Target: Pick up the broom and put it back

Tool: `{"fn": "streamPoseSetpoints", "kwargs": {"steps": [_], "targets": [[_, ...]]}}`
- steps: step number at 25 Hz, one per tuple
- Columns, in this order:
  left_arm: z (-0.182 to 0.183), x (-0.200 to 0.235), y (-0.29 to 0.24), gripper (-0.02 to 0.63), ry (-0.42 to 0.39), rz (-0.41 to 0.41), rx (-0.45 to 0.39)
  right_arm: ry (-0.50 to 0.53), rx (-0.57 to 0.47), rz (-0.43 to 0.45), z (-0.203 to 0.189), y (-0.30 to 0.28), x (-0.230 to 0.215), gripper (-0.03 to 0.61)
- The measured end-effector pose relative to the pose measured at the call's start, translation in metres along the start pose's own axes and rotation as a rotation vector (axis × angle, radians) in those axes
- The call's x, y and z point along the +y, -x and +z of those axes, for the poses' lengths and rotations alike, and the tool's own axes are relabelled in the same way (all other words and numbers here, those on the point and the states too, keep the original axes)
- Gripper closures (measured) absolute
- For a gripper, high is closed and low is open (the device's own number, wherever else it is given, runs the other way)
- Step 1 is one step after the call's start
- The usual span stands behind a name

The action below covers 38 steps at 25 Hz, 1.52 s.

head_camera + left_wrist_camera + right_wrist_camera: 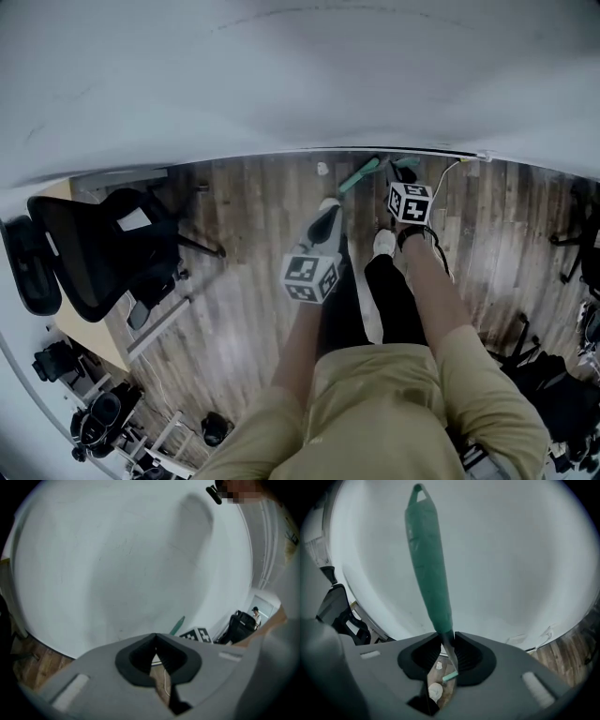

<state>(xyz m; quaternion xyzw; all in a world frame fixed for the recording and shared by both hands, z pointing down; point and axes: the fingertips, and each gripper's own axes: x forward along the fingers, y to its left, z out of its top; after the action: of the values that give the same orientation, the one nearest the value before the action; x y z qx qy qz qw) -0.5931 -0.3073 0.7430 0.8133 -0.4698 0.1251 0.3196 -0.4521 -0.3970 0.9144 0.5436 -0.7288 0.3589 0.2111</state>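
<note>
The broom's green handle rises from between my right gripper's jaws against the white wall, with a hanging loop at its top. Its thin metal shaft runs down through the jaws, whose pads press on it. In the head view the green handle slants by the foot of the wall, just left of my right gripper. My left gripper hangs lower and nearer, over the floor, its jaws meeting with nothing between them. From the left gripper view the handle shows beside the right gripper's marker cube.
The white wall stands right ahead above the wood floor. A black office chair sits at the left, with gear on the floor below it. The person's legs and white shoe are underneath. A white cable runs along the wall's foot.
</note>
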Motion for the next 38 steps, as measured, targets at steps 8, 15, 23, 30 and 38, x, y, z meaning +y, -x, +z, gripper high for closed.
{"fn": "streamPoseSetpoints", "kwargs": {"steps": [8,15,23,30,38], "targets": [[0.060,-0.035,0.027,0.612,-0.024,-0.034,-0.038,0.086,-0.104,-0.012,0.049,0.109,0.048,0.492],[0.128,-0.075,0.053,0.612,-0.080,-0.068,-0.106,0.216,-0.296,0.052,0.145,0.214,0.097,0.491],[0.218,-0.114,0.085,0.612,-0.146,-0.095,-0.251,0.316,-0.420,0.147,0.231,0.297,0.132,0.491],[0.277,-0.151,0.118,0.612,-0.240,-0.059,-0.393,0.314,-0.563,0.160,0.284,0.375,0.140,0.491],[0.300,-0.186,0.159,0.612,-0.345,-0.004,-0.495,0.326,-0.724,0.170,0.311,0.446,0.159,0.491]]}}
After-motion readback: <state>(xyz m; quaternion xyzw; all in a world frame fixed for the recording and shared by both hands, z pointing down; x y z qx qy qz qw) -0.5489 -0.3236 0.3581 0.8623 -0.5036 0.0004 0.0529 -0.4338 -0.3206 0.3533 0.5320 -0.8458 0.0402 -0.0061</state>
